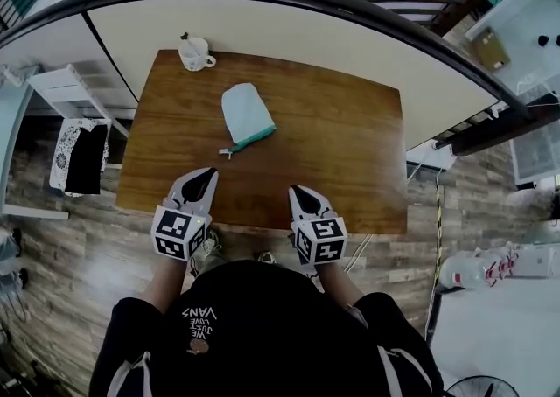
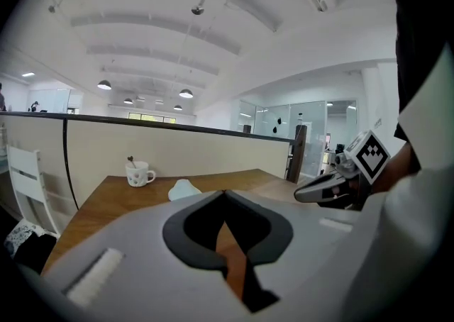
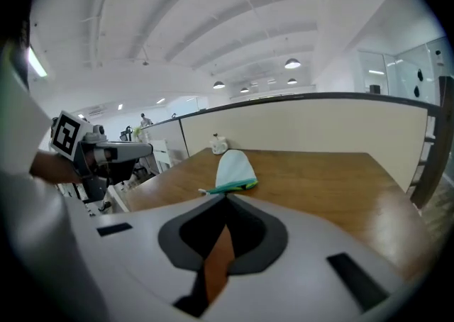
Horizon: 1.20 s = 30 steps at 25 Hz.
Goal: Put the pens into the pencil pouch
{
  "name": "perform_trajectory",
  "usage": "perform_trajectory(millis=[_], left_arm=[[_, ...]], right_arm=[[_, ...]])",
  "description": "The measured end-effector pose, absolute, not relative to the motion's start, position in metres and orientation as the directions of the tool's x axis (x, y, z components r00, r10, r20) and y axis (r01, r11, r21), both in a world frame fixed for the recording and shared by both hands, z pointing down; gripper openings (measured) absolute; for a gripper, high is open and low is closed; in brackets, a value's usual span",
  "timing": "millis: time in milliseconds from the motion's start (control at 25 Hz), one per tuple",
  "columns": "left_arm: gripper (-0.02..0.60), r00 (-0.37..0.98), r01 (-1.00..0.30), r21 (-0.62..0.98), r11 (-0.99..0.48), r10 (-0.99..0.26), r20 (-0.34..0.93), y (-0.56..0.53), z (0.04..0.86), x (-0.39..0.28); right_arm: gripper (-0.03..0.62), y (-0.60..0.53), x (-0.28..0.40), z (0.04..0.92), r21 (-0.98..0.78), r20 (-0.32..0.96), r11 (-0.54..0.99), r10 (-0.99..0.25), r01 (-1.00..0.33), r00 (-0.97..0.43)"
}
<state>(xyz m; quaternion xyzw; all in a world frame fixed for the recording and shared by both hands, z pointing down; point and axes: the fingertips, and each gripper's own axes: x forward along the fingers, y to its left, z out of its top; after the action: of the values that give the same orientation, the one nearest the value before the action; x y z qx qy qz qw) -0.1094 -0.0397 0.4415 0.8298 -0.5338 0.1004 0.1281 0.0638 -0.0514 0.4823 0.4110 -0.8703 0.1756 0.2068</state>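
Left claw (image 1: 208,175), right claw (image 1: 297,191) closed empty; pouch (image 1: 246,113) lies flat; mug (image 1: 194,54) holds stick (image 1: 185,38).

The person holds both arms forward, well apart, with the left gripper (image 1: 208,174) and the right gripper (image 1: 296,190) each empty, jaws closed together, tips pointing ahead and slightly downward.

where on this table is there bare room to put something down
The right half of the brown wooden table is bare, from the pale blue fabric pouch to the right edge. Things sit only left of centre: the pouch and, far left, a white mug.
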Motion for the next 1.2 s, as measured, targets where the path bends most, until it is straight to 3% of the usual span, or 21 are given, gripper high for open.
perform_trajectory(millis=[680, 1200], left_arm=[[0.011, 0.344, -0.939, 0.11, -0.327, -0.868, 0.358, 0.036, 0.469, -0.035], [0.012, 0.333, -0.94, 0.059, -0.335, -0.871, 0.362, 0.057, 0.476, -0.005]], right_arm=[[0.012, -0.014, 0.111, 0.493, -0.139, 0.521, 0.734, -0.517, -0.665, -0.679], [0.012, 0.005, 0.124, 0.503, -0.135, 0.543, 0.739, -0.502, -0.66, -0.674]])
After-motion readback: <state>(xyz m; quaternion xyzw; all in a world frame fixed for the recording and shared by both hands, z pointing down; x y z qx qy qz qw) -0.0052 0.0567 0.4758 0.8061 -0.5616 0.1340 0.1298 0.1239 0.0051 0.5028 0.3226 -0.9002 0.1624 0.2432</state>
